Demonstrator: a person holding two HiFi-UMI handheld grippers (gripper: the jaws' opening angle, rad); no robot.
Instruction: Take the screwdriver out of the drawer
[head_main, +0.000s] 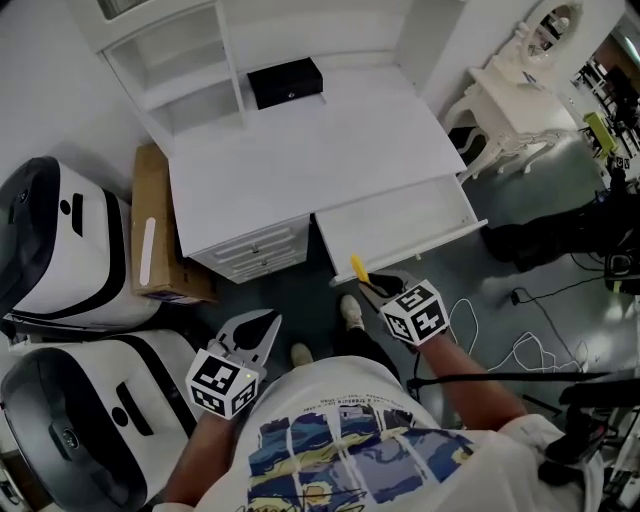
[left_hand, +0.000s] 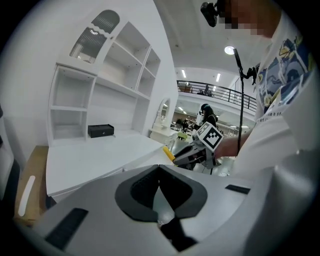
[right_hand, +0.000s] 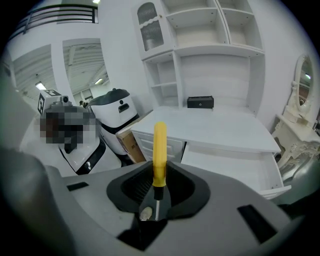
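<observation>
A screwdriver with a yellow handle (right_hand: 159, 150) is held by its metal shaft in my right gripper (right_hand: 159, 172), which is shut on it; the handle sticks out ahead of the jaws. In the head view that gripper (head_main: 372, 287) hangs just in front of the open white drawer (head_main: 400, 225), with the screwdriver (head_main: 358, 268) over the drawer's front edge. My left gripper (head_main: 268, 322) is lower left, over the floor in front of the desk, shut with nothing in it. Its own view shows the pads meeting (left_hand: 159, 170) and the right gripper (left_hand: 187, 155) with the screwdriver (left_hand: 168, 153) beyond.
The white desk (head_main: 300, 150) carries a hutch and a black box (head_main: 285, 82). A small drawer stack (head_main: 255, 250) sits under it. A cardboard box (head_main: 155, 225) and two white-and-black machines (head_main: 70, 250) stand left. A white dressing table (head_main: 510, 110) and floor cables (head_main: 520, 340) are right.
</observation>
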